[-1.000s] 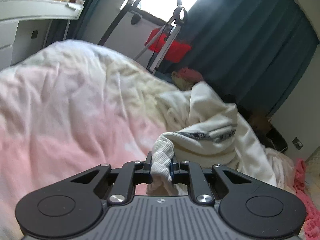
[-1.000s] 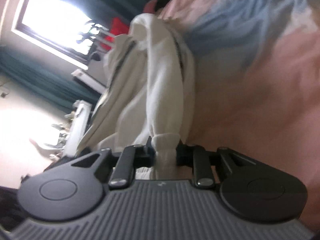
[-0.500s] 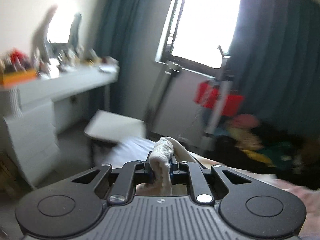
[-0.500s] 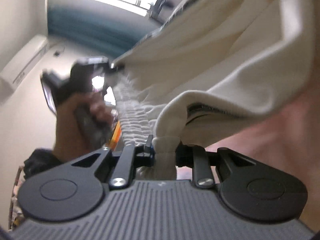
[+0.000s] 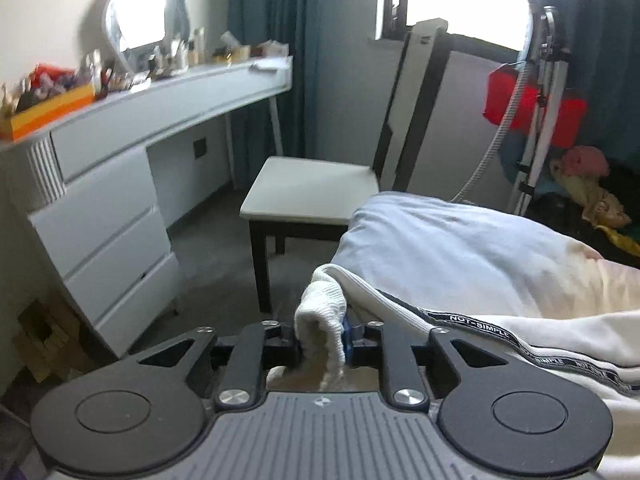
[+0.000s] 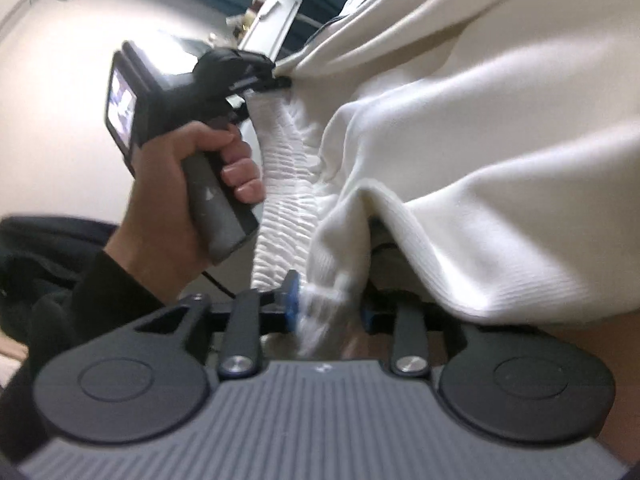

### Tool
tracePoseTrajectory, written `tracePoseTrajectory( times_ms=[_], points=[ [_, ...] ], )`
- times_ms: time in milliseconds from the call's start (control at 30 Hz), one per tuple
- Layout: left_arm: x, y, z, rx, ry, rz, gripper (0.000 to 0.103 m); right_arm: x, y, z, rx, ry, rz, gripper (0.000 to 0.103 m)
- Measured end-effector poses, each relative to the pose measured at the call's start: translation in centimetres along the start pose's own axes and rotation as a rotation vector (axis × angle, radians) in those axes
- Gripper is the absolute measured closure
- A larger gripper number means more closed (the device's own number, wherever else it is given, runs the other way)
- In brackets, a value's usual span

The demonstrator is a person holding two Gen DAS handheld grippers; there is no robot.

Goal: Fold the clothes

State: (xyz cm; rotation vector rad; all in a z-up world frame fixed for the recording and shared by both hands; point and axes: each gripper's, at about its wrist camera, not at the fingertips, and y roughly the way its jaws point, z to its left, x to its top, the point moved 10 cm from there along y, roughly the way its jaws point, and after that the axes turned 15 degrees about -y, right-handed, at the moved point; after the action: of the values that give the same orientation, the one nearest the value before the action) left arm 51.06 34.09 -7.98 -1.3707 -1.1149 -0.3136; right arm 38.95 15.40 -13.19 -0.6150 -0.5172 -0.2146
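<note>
A white garment with a black lettered stripe lies over the bed, and its ribbed waistband is stretched between both grippers. My left gripper is shut on one end of that band. In the right wrist view the left gripper pinches the band's far corner, gripped by a person's hand. The waistband runs down to my right gripper. Its jaws stand parted, with blurred ribbed fabric still between the blue pads. The rest of the garment billows to the right.
A bed with a pale blue and pink duvet lies ahead on the right. A white-topped stool stands at its corner. White drawers under a cluttered desk line the left. A metal stand and a clothes pile sit near the window.
Both grippers lifted the garment off the bed and swung towards the desk side. The right gripper's jaws are wider apart than half a second ago. The left grip is unchanged.
</note>
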Motion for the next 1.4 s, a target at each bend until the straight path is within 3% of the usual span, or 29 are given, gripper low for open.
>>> tracePoseTrajectory(
  times_ms=[33, 100, 167, 267, 400, 600, 767, 933, 1133, 1300, 1400],
  points=[
    [0.0, -1.0, 0.0, 0.001, 0.015, -0.015, 0.071, 0.0, -0.3, 0.3, -0.007, -0.018, 0.008, 0.053],
    [0.0, -3.4, 0.1, 0.005, 0.036, -0.052, 0.051, -0.9, -1.1, 1.2, -0.03, -0.074, 0.009, 0.028],
    [-0.1, -6.8, -0.2, -0.019, 0.051, -0.1, 0.048, -1.8, -2.4, 2.4, -0.062, -0.141, 0.002, 0.019],
    [-1.0, -12.4, -1.3, -0.081, 0.066, -0.155, 0.036, -3.0, -6.3, 3.5, -0.132, -0.253, -0.044, 0.02],
    [-4.4, -20.1, -3.5, -0.196, 0.023, -0.178, 0.033, -3.0, -13.7, 3.6, -0.229, -0.373, -0.175, 0.02],
    [-11.6, -29.5, -7.4, -0.308, -0.015, -0.211, 0.028, -4.9, -27.1, 1.4, -0.473, -0.557, -0.356, 0.02],
    [-17.9, -35.9, -10.8, -0.383, -0.041, -0.235, 0.028, -5.5, -33.8, -1.8, -0.698, -0.676, -0.478, 0.02],
    [-23.4, -36.8, -13.4, -0.433, 0.013, -0.221, 0.028, -8.3, -40.1, -6.6, -0.761, -0.622, -0.555, 0.02],
    [-29.0, -36.5, -16.2, -0.472, 0.103, -0.202, 0.027, -8.9, -41.7, -10.8, -0.753, -0.521, -0.588, 0.021],
    [-29.8, -32.3, -18.7, -0.481, 0.198, -0.16, 0.027, -9.5, -44.4, -10.9, -0.788, -0.475, -0.621, 0.023],
    [-29.6, -29.7, -21.5, -0.489, 0.253, -0.159, 0.026, -9.6, -44.9, -11.8, -0.803, -0.456, -0.638, 0.036]
  ],
)
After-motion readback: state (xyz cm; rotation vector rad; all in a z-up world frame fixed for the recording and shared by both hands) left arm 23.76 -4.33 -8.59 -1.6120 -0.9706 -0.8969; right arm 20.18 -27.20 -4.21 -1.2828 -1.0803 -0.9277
